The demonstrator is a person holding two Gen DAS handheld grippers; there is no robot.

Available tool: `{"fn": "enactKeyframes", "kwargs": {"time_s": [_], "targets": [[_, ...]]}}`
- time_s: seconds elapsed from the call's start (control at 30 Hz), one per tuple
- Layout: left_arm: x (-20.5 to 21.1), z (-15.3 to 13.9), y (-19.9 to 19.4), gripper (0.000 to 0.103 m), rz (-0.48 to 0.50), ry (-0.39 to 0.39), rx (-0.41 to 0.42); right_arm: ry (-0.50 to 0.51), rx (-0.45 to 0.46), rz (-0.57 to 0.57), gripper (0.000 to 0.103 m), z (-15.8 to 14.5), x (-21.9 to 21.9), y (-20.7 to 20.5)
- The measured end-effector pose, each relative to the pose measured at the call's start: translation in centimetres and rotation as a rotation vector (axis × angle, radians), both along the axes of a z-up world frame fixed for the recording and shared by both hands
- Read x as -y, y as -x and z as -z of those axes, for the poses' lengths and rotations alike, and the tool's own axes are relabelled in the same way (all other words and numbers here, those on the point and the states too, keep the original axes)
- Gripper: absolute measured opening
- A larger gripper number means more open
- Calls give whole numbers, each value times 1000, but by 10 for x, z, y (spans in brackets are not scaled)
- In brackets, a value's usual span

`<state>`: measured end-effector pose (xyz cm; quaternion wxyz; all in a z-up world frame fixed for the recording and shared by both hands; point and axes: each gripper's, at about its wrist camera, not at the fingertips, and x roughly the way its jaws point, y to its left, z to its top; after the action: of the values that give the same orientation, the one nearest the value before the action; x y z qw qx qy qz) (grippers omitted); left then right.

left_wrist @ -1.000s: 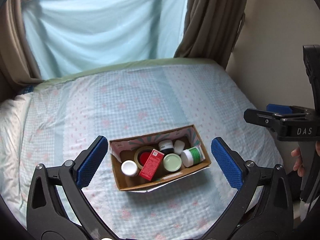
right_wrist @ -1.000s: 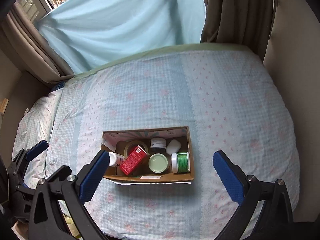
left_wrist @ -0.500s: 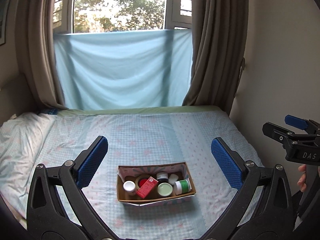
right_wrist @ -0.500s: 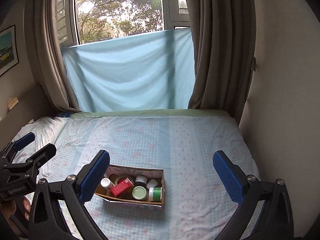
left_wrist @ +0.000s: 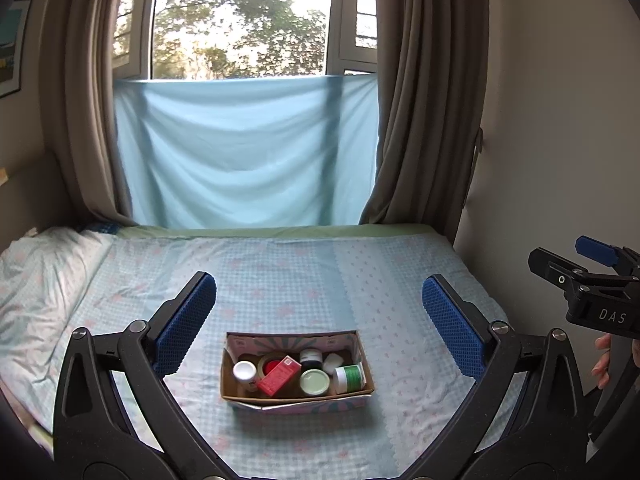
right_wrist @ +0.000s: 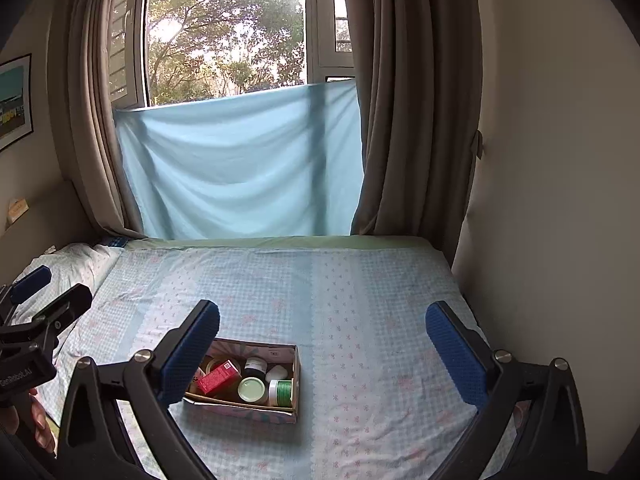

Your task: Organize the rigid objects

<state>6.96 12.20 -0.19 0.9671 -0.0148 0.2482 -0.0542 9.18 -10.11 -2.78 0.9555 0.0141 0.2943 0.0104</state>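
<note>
Holding both grippers above the bed (left_wrist: pixel 360 272), I have nothing in either. My left gripper (left_wrist: pixel 320 328) has its blue fingers (left_wrist: pixel 186 322) spread wide, and the box (left_wrist: pixel 296 398) sits low in the centre of that frame, between them and beyond their tips. My right gripper (right_wrist: pixel 324 354) is spread just as wide; in its view the box (right_wrist: pixel 248 406) lies at lower left of centre, partly behind the left-hand finger (right_wrist: pixel 190 350).

Inside the box, seen from the left wrist: a white-capped bottle (left_wrist: pixel 245 372) at the left end, a tape roll (left_wrist: pixel 270 362) just beside it, a red carton (left_wrist: pixel 279 375) lying tilted across the middle, a dark-lidded jar (left_wrist: pixel 311 357) toward the back, a pale green lid (left_wrist: pixel 315 382) at the front, a small white piece (left_wrist: pixel 332 362) behind, and a green jar (left_wrist: pixel 350 377) on its side at the right end. All are packed close, several touching.

At the right edge of the left-wrist frame the other gripper shows, well apart from the box. A light blue cloth (left_wrist: pixel 248 152) hangs over the lower window at upper centre, between brown curtains (left_wrist: pixel 424 100). A pillow (left_wrist: pixel 44 272) lies at the left edge.
</note>
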Motion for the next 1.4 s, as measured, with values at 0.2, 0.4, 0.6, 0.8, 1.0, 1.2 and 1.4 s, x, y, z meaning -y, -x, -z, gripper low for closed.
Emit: {"fn": "enactKeyframes", "kwargs": {"time_s": [0.2,0.4,0.6,0.8,1.0,1.2,1.4], "targets": [[2,1,3,103,-6,-12,0,-3,1,3,103,-1,2,2],[1,0,7,103,-20,-11,7,1,4,2,103,-2,1,2],[1,0,8,103,-24,-16,6,3,-1,-2,103,-1,3,3],[3,1,9,103,-20,-21,4,1,1,5,103,-2,4,3],[3,1,10,103,-20,-24,7,1,4,7,103,-2,4,4],[1,1,8,103,-30,-22,6,2,6,10,103,-3,4,3],[0,1,7,103,-38,-38,13,3,8,13,103,-3,3,2]]}}
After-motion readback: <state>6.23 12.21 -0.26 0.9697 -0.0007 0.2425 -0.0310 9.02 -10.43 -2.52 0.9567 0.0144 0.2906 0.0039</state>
